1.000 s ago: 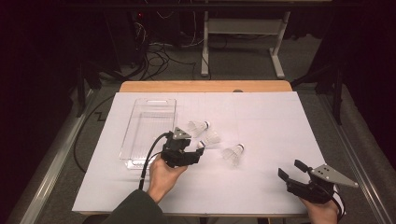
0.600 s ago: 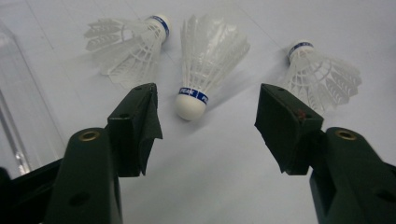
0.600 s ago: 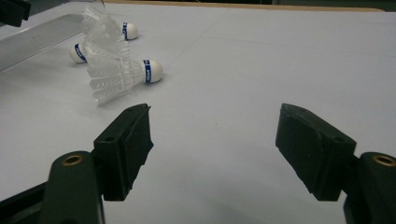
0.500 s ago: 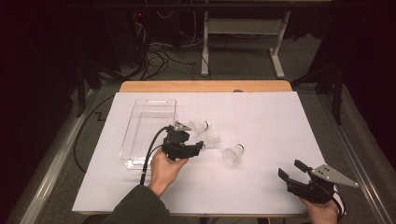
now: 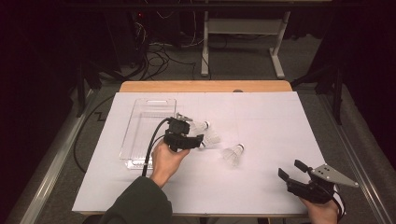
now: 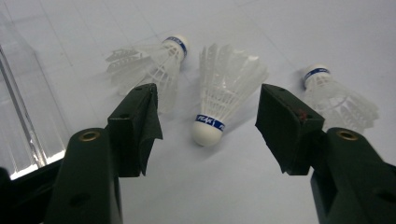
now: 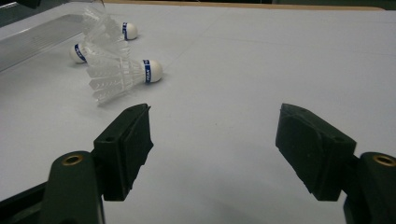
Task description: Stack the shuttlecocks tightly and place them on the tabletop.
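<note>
Three white feathered shuttlecocks with blue-banded cork tips lie on the white table cover near the middle. My left gripper (image 5: 198, 139) stands open just before them. In the left gripper view, the middle shuttlecock (image 6: 224, 88) points its cork toward me, between and just beyond the open jaws of the left gripper (image 6: 208, 100). A second shuttlecock (image 6: 154, 65) lies to the left and a third shuttlecock (image 6: 336, 95) to the right. My right gripper (image 5: 290, 169) rests open near the front right edge, with nothing between its fingers. From there the nearest shuttlecock (image 7: 121, 74) lies well ahead of the right gripper (image 7: 215, 126).
A clear plastic tray (image 5: 140, 140) sits empty to the left of the shuttlecocks; its wall (image 6: 28, 116) runs beside my left gripper. White paper (image 5: 271, 121) covers the table, with a wooden edge (image 5: 205, 86) at the back. Cables and a table frame lie on the floor beyond.
My left gripper has moved forward and slightly right, closing in on the middle shuttlecock. The right gripper has stayed put.
</note>
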`<action>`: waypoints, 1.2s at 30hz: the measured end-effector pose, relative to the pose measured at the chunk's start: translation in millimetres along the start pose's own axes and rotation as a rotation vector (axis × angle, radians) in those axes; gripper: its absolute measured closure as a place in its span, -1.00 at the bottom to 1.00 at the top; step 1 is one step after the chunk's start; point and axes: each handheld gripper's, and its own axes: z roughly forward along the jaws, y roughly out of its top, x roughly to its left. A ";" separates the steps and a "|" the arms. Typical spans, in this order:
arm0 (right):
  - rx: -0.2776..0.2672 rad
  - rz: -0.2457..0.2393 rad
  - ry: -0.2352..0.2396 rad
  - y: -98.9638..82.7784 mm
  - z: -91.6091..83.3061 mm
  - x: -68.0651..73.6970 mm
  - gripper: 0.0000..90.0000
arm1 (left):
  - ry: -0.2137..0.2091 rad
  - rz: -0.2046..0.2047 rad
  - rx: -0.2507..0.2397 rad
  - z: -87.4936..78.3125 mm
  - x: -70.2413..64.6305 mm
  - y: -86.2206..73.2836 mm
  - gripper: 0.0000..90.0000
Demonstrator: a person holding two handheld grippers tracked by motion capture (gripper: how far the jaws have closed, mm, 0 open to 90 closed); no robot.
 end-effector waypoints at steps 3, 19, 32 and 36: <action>0.000 -0.001 0.000 -0.1 0.1 -0.3 -0.39 | -0.007 -0.027 0.008 3.2 5.9 2.9 -0.11; 0.000 0.000 0.002 -0.2 0.4 -0.6 -0.39 | 0.016 -0.029 0.031 8.1 8.9 26.0 -0.12; 0.000 -0.001 0.004 -0.1 0.4 -0.7 -0.39 | 0.040 -0.045 0.068 16.6 10.9 48.4 -0.11; -0.001 -0.001 0.005 -0.1 0.4 -0.7 -0.39 | 0.046 -0.061 0.094 23.5 13.8 47.6 -0.11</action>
